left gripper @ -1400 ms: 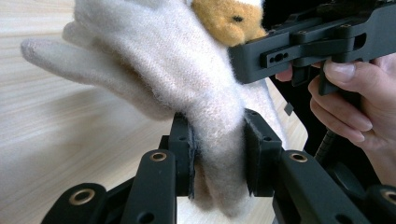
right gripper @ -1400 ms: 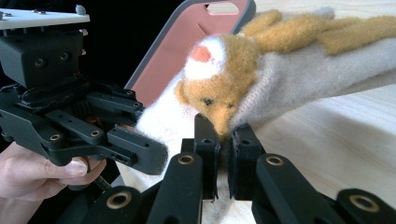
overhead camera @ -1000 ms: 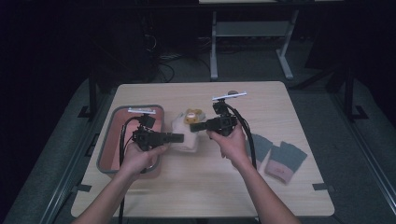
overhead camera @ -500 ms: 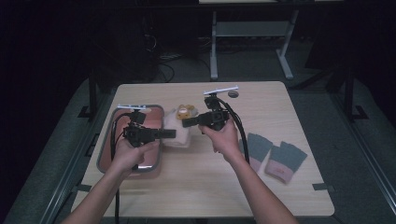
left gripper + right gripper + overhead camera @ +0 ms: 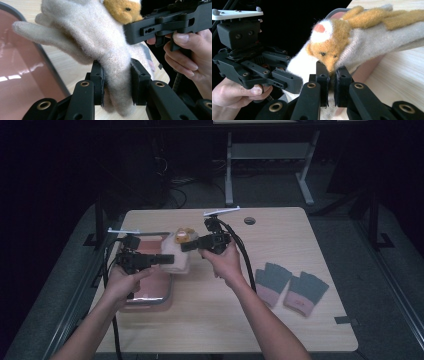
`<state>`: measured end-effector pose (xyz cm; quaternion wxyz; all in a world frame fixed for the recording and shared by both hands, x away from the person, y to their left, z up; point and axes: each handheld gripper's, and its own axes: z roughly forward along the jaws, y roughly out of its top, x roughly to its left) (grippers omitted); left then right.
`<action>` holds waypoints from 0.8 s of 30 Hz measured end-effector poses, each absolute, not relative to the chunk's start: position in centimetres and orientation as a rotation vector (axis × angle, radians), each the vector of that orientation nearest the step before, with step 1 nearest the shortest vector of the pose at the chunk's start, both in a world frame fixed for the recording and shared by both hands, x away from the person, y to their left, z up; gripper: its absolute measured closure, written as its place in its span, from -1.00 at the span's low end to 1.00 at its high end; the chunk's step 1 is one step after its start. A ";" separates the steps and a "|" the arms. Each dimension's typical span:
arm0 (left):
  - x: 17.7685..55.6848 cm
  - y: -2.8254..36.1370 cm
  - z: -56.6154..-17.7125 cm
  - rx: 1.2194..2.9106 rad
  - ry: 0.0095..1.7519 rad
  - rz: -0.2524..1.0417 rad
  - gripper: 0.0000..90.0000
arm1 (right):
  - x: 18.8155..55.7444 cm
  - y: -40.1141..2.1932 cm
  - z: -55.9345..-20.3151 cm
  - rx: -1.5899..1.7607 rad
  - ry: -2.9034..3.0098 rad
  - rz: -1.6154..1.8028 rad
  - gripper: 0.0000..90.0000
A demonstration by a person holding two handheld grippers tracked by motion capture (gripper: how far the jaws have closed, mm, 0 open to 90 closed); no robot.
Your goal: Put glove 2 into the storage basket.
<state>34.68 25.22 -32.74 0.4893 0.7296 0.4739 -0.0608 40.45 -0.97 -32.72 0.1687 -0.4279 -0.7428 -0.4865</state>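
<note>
A pale wooden desk [image 5: 225, 315] with rounded corners stands on a grey floor [image 5: 380, 270]. On its left side lies a reddish-brown tray [image 5: 150, 292] with a grey metal rim, its near edge about midway along the desk's depth. On the right side lie two grey fingerless gloves [image 5: 292, 287] with pink cuffs, side by side and just touching, fingers pointing toward the far edge. Near the far edge, right of centre, is a small round cable hole [image 5: 250, 221]. A dark strip of tape [image 5: 346, 320] sits at the near right edge.
</note>
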 end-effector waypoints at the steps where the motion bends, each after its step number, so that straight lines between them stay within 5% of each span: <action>1: 34.7 25.4 -32.7 1.770 1.156 -0.145 0.52 | 40.5 -0.7 -32.7 -1.216 -2.110 -1.381 0.87; 24: 33.9 30.0 -32.6 1.737 1.221 -0.108 0.52 | 41.4 4.3 -32.9 -1.137 -2.116 -1.357 0.87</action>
